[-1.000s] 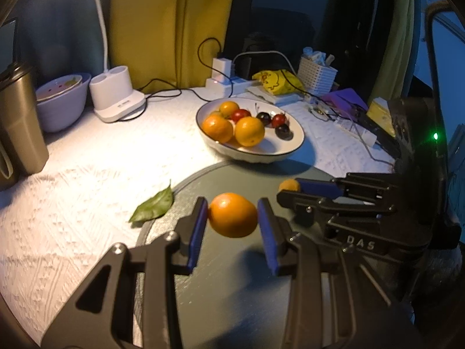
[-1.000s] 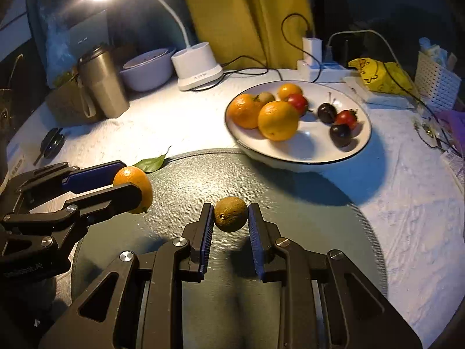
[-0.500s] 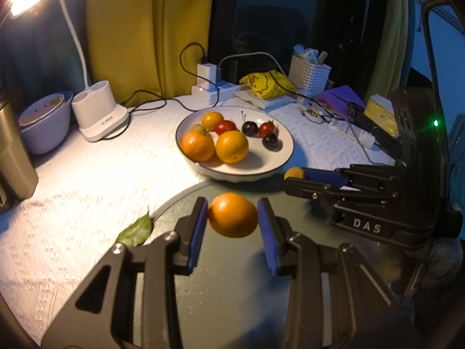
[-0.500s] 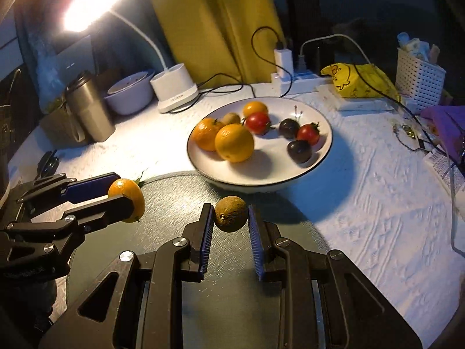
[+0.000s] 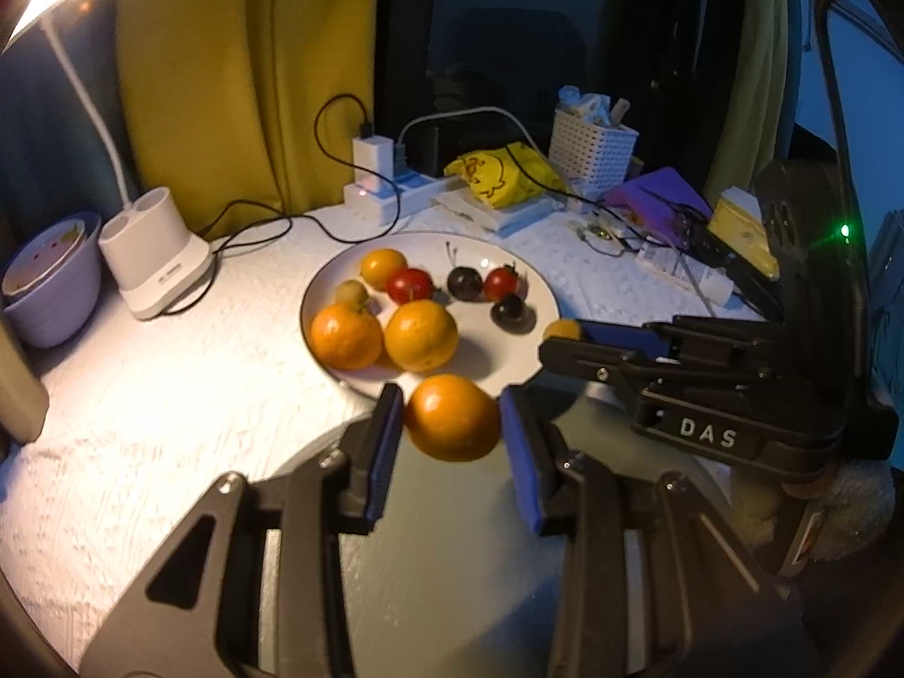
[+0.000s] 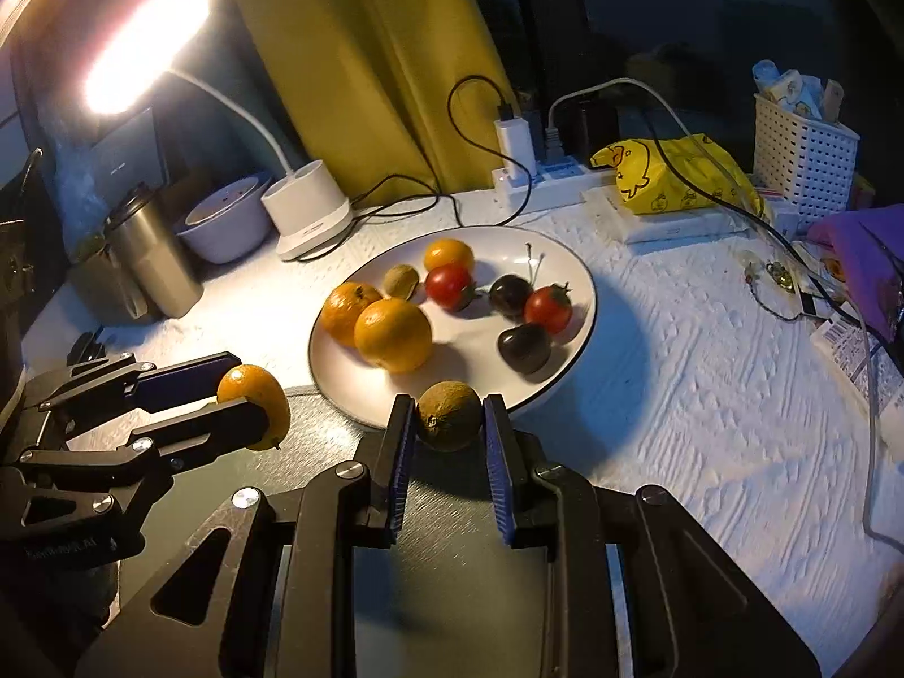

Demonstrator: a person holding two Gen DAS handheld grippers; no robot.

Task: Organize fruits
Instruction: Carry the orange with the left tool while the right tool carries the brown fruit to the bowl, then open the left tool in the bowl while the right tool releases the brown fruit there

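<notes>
Both claws hold fruit at the white plate's [image 6: 582,282] six o'clock rim: the left gripper [image 5: 452,424] clamps an orange [image 5: 452,417], the right gripper [image 6: 449,415] a brownish kiwi-like fruit [image 6: 449,414], its underside hidden in shadow.

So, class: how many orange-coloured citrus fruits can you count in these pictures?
4: two large oranges at the plate's left, a small one at its far side, one in the left gripper.

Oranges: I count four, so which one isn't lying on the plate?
The orange clamped in the left hand-held gripper, held just short of the white plate's near rim. The other three rest on the plate among the tomatoes.
</notes>
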